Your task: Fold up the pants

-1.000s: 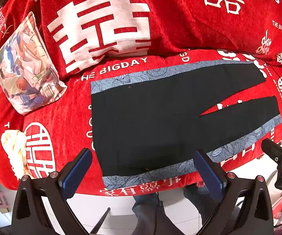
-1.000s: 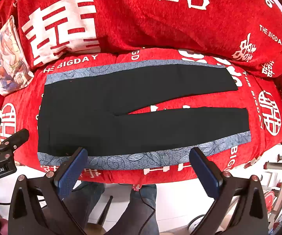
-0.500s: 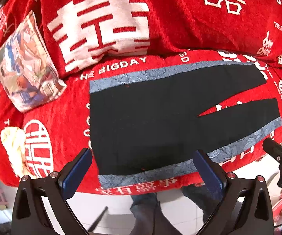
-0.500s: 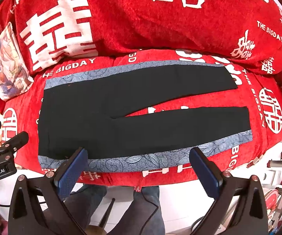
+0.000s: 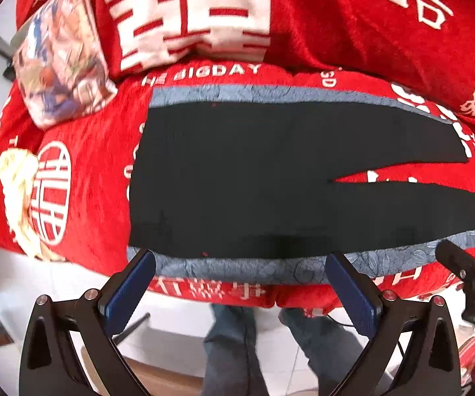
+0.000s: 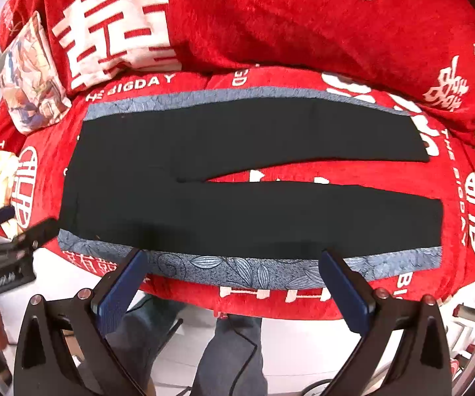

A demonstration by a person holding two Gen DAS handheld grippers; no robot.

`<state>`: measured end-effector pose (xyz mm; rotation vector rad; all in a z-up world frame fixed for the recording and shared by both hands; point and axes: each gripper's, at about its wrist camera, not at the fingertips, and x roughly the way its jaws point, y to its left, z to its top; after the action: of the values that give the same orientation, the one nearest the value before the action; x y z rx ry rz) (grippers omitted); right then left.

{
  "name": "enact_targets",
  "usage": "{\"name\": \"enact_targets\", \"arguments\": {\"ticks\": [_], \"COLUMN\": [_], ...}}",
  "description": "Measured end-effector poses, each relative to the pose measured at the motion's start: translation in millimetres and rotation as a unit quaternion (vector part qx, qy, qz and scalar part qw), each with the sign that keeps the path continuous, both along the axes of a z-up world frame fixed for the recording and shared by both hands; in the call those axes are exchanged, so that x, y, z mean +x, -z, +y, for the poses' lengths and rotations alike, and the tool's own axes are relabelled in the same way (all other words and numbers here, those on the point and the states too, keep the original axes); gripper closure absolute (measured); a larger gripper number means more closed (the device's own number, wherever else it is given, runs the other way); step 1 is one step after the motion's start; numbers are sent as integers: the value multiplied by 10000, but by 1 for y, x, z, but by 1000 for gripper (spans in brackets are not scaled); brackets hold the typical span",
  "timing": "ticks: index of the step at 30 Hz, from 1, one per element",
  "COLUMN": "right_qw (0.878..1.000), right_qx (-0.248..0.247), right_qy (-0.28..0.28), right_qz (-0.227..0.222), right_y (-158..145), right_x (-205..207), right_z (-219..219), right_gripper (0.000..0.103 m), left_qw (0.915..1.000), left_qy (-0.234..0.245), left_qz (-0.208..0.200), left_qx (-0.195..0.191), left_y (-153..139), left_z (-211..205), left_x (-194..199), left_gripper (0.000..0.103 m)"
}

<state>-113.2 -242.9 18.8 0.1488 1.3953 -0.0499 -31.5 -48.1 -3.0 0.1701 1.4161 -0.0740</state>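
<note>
Left wrist view: left gripper [image 5: 240, 283] seen spread wide, nothing held, blue pads [image 5: 131, 285] hovering at front edge of sofa seat [image 5: 92, 178], near waist end of pants [image 5: 270, 178]. Pants laid flat, unfolded, legs parted. Right wrist view: right gripper [image 6: 234, 280] likewise spread wide, empty, poised over near leg's grey patterned stripe [image 6: 237, 269]; contact could not be told. Printed cushion [image 6: 29, 76] noted at left.
</note>
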Motion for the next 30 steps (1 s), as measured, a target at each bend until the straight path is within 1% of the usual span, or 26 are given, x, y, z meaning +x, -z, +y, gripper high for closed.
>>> {"name": "enact_targets", "arguments": {"ticks": [2,4,7,10,15,20,21,23,24,25,26,27,29,30], "right_qw": [9999,9998,9997,9996,9992,9995,9995,9982,9961,9898,9848,9743,9590,9490], "right_qx": [73,95,54,-43,-126,-2,88,508,814,1352,1665,2170,2733,3042], "right_qy": [-38,-96,-142,-86,-9,47,72,228,323,439,496,608,754,825], "right_qz": [94,168,203,257,375,328,309,203,121,13,-27,-53,-20,62], "right_y": [9,19,36,59,96,118,121,127,128,129,131,135,143,151], "right_x": [4,7,10,12,14,13,12,10,8,5,2,-3,-13,-21], "right_z": [0,3,6,8,11,12,12,10,7,4,3,-1,-4,-5], "right_gripper": [0,0,0,0,0,0,0,0,0,0,0,3,12,22], "left_qw": [10000,9999,9999,10000,9999,9998,9998,9995,9988,9976,9956,9922,9852,9804], "left_qy": [-9,7,88,79,83,68,37,-32,-128,-241,-384,-581,-882,-1049], "left_qz": [53,23,-52,47,75,105,117,87,45,21,15,27,70,106], "left_qx": [80,108,70,30,-89,-134,-165,-301,-476,-651,-850,-1107,-1465,-1665], "left_y": [8,18,40,67,98,122,126,129,129,129,130,132,137,142], "left_z": [2,6,11,14,16,24,28,39,49,59,72,88,113,127], "left_x": [-3,-5,-2,3,6,8,8,9,8,7,6,3,-4,-10], "left_gripper": [0,0,0,0,0,0,0,0,0,0,0,0,0,0]}}
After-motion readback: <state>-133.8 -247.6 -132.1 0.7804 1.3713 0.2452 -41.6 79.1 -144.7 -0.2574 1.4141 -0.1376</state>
